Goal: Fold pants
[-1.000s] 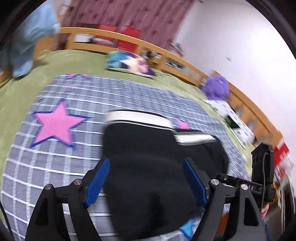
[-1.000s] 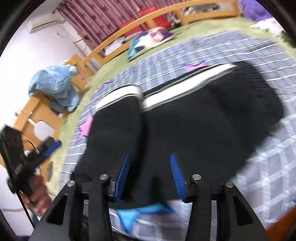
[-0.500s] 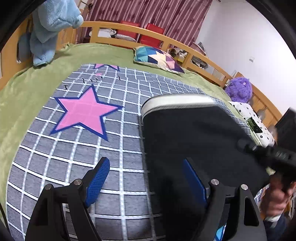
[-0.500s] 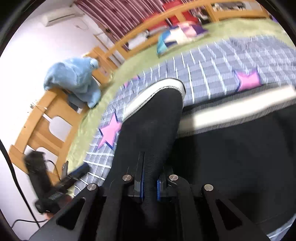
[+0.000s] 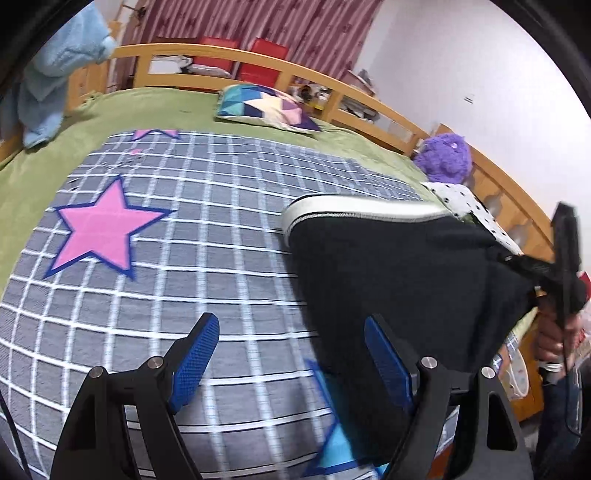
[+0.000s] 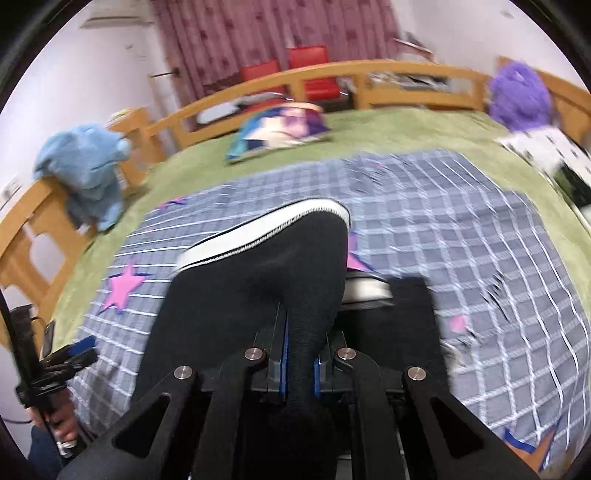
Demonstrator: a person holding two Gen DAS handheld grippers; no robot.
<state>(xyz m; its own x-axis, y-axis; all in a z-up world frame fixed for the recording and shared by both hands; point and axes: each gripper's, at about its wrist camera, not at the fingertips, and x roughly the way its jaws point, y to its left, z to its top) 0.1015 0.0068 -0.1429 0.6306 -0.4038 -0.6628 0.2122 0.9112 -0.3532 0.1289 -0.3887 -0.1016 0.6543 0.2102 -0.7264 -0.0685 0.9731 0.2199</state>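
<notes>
We have the right claw [image 6: 298, 365] clamped on the black pants [image 6: 258, 295], lifting a fold, while our left claw [image 5: 291, 354] hangs wide open and empty, needing a grip next.

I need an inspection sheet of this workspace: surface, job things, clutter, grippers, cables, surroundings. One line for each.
Surface: grey checked blanket with pink stars, spread on a green bed cover.
Job's things: black pants with a white cuff band, partly lifted off the blanket.
Clutter: patterned pillow, blue towel on the bed frame, purple plush toy, white spotted cloth.
Grippers: left gripper open, holding nothing; right gripper shut on the pants.
Cables: a thin dark cable by the left gripper's handle.
Surroundings: wooden bed rail, red chairs, maroon curtain.
</notes>
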